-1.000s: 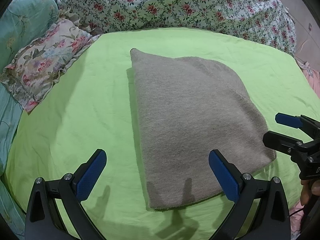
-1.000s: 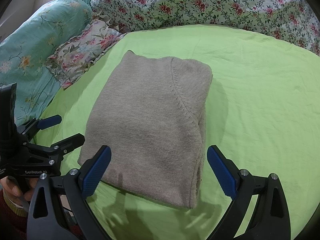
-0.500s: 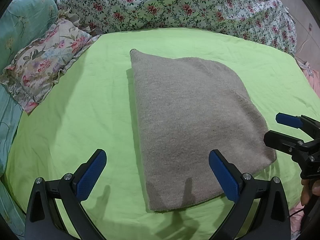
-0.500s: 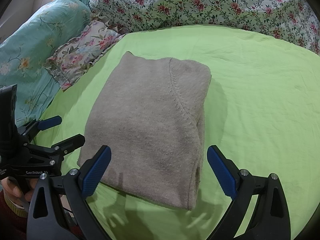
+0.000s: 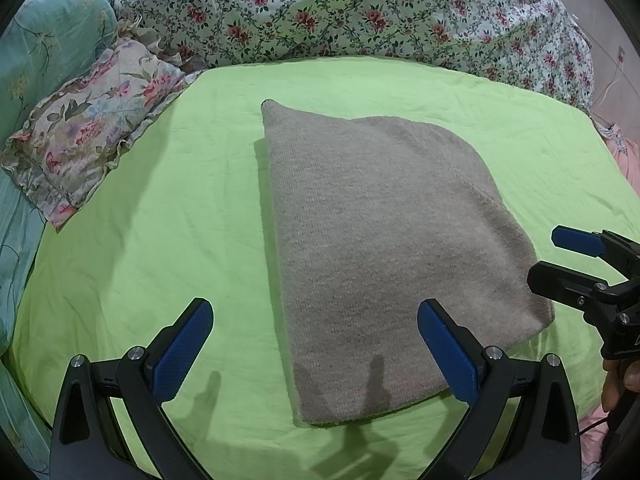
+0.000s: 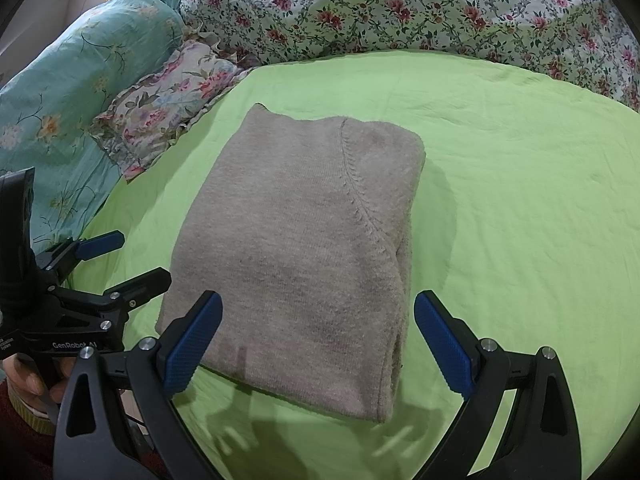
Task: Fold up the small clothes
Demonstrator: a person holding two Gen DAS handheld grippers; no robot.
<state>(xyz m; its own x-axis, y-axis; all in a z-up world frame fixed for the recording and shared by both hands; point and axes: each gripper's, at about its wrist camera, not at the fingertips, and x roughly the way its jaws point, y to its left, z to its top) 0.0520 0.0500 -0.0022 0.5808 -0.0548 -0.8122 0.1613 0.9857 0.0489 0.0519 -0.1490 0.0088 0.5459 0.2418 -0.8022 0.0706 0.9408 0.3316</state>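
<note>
— Left wrist view first: where is the sweater [image 5: 384, 248] lying?

— Folded flat on the green sheet [image 5: 160, 240], just ahead of the left gripper [image 5: 314, 344], whose blue pads [image 5: 182, 350] are standing wide apart with nothing between them. The sweater's near edge is sitting between the fingers and a little beyond them.

— And the right gripper [image 6: 316, 340]?

— Also spread wide and holding nothing; the sweater [image 6: 304, 248] is lying straight ahead of it (folded side toward its right finger). Each gripper is showing in the other's view, hovering beside the sweater's near corner.

— Anything further off?

— A frilled floral pillow [image 5: 84, 144] ahead to the left, a flowered quilt [image 5: 360, 12] bunching beyond the sweater.
</note>
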